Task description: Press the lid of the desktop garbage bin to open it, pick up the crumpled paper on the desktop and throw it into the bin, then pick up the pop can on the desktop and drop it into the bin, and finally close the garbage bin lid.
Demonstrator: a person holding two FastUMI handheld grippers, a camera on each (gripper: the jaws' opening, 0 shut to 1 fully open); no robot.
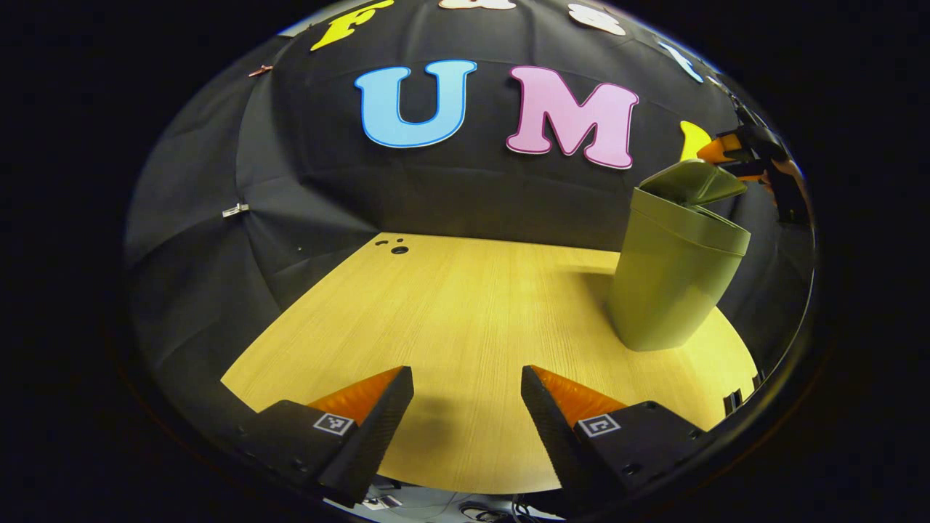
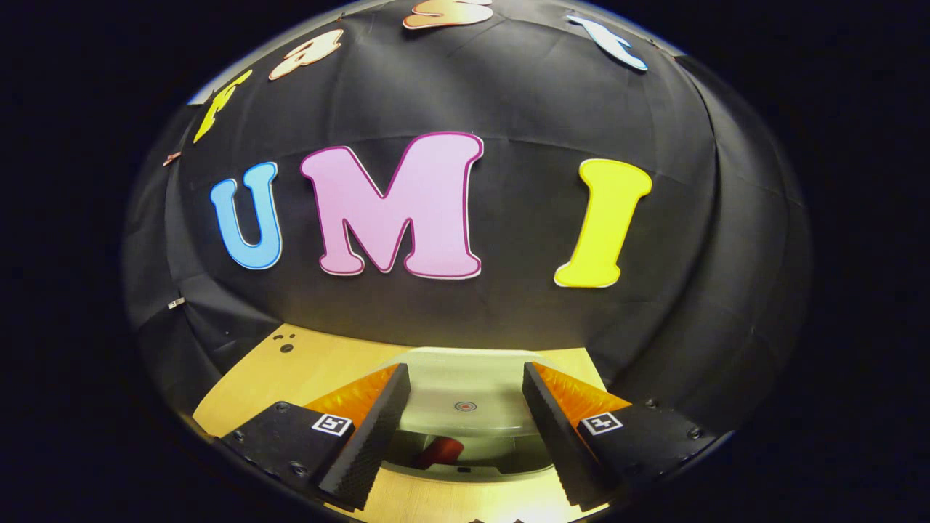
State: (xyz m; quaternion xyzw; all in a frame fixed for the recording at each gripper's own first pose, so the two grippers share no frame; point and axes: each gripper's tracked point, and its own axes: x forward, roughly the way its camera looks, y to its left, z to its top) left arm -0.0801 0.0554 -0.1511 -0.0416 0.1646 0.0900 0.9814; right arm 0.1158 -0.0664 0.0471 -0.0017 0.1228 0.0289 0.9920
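Observation:
The olive green garbage bin (image 1: 672,283) stands on the right of the wooden table, its lid (image 1: 694,181) tilted up. My right gripper (image 1: 730,156) hovers just past the lid's raised edge. In the right gripper view, my right gripper (image 2: 465,370) is open above the bin, with the pale lid (image 2: 465,388) and its small round mark between the fingers, untouched. Below the lid, a red object (image 2: 439,452), likely the pop can, lies inside the bin opening. My left gripper (image 1: 466,374) is open over bare table near the front edge, holding nothing.
The wooden table (image 1: 465,305) stretches left and back from the bin to the black cloth wall. A few small dark holes (image 1: 399,250) sit at its far corner. The table's front edge lies just under my left gripper.

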